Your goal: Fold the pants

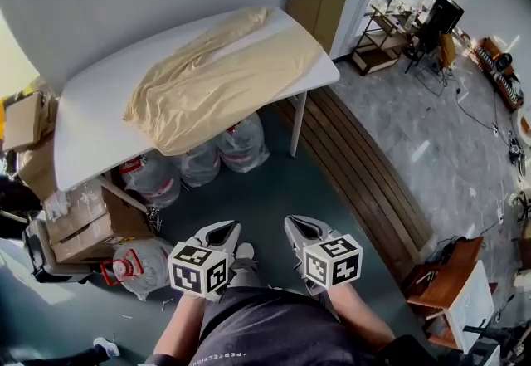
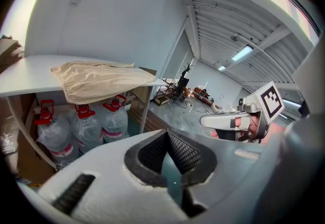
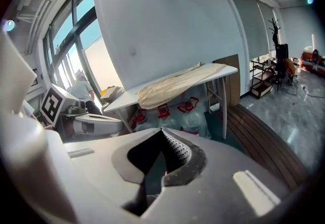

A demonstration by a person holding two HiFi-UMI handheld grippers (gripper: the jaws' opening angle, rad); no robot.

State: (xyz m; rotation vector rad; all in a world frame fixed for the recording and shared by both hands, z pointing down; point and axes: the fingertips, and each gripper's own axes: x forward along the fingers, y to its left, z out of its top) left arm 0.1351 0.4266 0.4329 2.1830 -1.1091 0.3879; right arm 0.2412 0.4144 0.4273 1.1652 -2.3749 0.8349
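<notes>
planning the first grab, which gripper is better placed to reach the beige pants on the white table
Left, slightly: the beige fabric pants lie on the white table, toward its side. The left gripper and right gripper sit level, both shut, empty.

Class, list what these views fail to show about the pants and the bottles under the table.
- Pants, head view: inner layers, hidden by their own top layer.
- Bottles, head view: tops hidden by the table.
- Pants, left gripper view: far end lost, seen edge-on.
- Bottle labels: too small to read.
</notes>
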